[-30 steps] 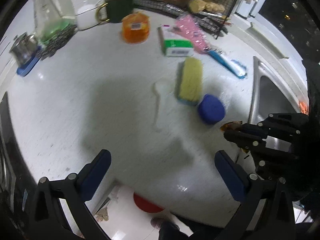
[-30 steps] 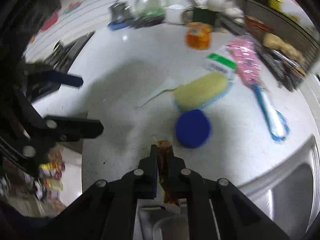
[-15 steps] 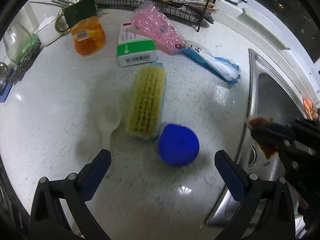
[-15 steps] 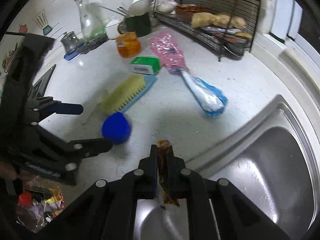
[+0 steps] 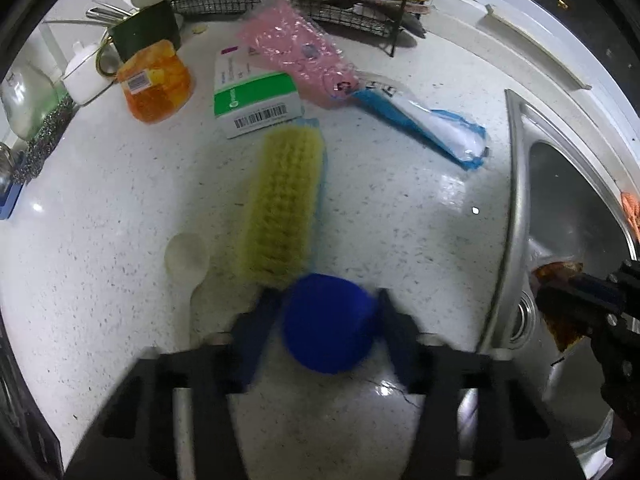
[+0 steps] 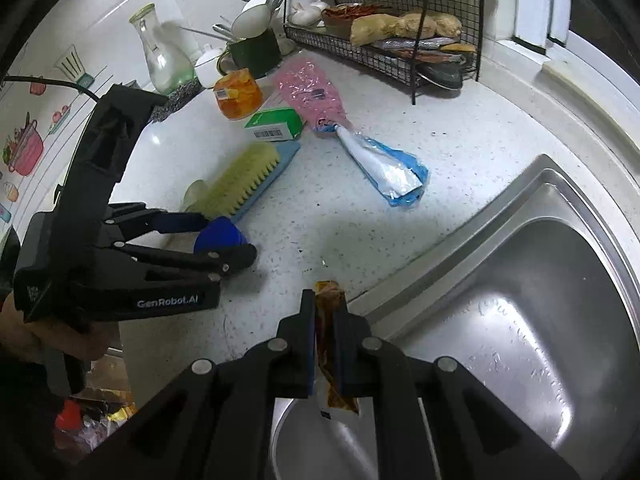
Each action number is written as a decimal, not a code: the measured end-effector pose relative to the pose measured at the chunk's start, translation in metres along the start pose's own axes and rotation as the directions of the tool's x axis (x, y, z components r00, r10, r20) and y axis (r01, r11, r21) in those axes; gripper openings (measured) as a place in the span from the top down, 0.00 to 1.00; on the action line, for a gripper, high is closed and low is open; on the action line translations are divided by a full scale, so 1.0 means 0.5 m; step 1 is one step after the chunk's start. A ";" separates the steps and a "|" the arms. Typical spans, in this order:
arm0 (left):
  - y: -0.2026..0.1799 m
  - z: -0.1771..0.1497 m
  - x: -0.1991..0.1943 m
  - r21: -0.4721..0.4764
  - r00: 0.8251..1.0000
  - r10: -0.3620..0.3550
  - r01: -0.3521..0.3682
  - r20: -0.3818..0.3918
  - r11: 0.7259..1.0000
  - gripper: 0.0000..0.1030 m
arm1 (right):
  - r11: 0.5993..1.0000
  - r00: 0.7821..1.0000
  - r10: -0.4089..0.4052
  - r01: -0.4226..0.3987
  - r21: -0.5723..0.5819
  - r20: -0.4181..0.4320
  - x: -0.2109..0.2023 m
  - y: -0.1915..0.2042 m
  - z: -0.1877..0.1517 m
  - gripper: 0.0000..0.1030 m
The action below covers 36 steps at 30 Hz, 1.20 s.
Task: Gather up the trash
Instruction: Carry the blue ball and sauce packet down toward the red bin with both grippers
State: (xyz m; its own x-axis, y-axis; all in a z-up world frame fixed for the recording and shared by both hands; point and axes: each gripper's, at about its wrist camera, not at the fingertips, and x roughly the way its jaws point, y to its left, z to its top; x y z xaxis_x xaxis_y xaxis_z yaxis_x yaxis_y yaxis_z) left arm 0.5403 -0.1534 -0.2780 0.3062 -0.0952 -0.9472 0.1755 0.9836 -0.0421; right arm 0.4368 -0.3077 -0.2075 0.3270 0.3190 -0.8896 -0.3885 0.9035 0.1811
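A round blue thing [image 5: 328,328] lies on the white counter at the near end of a yellow scrubbing brush [image 5: 284,204]. My left gripper [image 5: 325,298] points down over it, its jaws closing, and both blue pads touch its sides. The right wrist view shows the same blue thing [image 6: 220,236] between the left gripper's [image 6: 224,238] fingers. My right gripper [image 6: 325,300] is shut on a brown, stained wrapper [image 6: 328,344] above the sink's near rim. More litter lies beyond: a pink plastic bag [image 5: 292,52], a blue-and-white wrapper [image 5: 432,128] and a green-and-white box [image 5: 256,100].
A steel sink [image 6: 560,280] fills the right side. A white plastic spoon [image 5: 186,256] lies left of the brush. At the back stand an orange jar [image 5: 156,80], a dark green mug [image 5: 146,34], a glass carafe [image 6: 162,56] and a wire rack [image 6: 384,52] with food.
My left gripper came down over the blue thing and its jaws went from wide apart to touching it. My right gripper carried the brown wrapper from the counter to the sink's rim.
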 end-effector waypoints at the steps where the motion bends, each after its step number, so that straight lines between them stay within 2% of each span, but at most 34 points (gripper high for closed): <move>1: -0.003 -0.004 -0.001 0.009 1.000 -0.006 0.006 0.000 1.000 0.59 | 1.000 1.000 0.000 0.000 0.006 0.002 -0.006 -0.001 -0.001 0.94; 7: -0.003 -0.047 -0.030 0.026 1.000 -0.024 0.024 -0.001 0.999 0.59 | 1.000 1.000 -0.002 0.002 0.000 0.019 -0.017 0.025 0.000 0.94; 11: 0.010 -0.088 -0.089 0.015 0.998 -0.050 0.049 0.034 0.999 0.59 | 1.000 1.000 0.013 -0.013 -0.020 0.021 -0.020 0.065 -0.003 0.94; 18: 0.058 -0.177 -0.189 0.005 0.995 -0.044 0.043 0.093 0.999 0.59 | 0.997 0.998 0.050 -0.047 -0.061 0.041 -0.046 0.164 -0.019 0.94; 26: 0.137 -0.329 -0.294 0.001 0.991 -0.018 0.018 0.136 1.000 0.59 | 0.994 0.995 0.070 -0.063 -0.092 0.077 -0.086 0.320 -0.076 0.94; 36: 0.212 -0.523 -0.338 0.024 0.992 -0.030 0.028 0.120 0.999 0.59 | 0.994 0.996 0.064 -0.057 -0.094 0.069 -0.074 0.494 -0.199 0.94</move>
State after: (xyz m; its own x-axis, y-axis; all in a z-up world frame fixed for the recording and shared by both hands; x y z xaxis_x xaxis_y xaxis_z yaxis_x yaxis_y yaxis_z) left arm 0.2625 0.0069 -0.2055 0.4107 -0.1428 -0.9005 0.2062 0.9766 -0.0608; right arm 0.2429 -0.1246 -0.1715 0.3599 0.3947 -0.8454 -0.4861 0.8527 0.1911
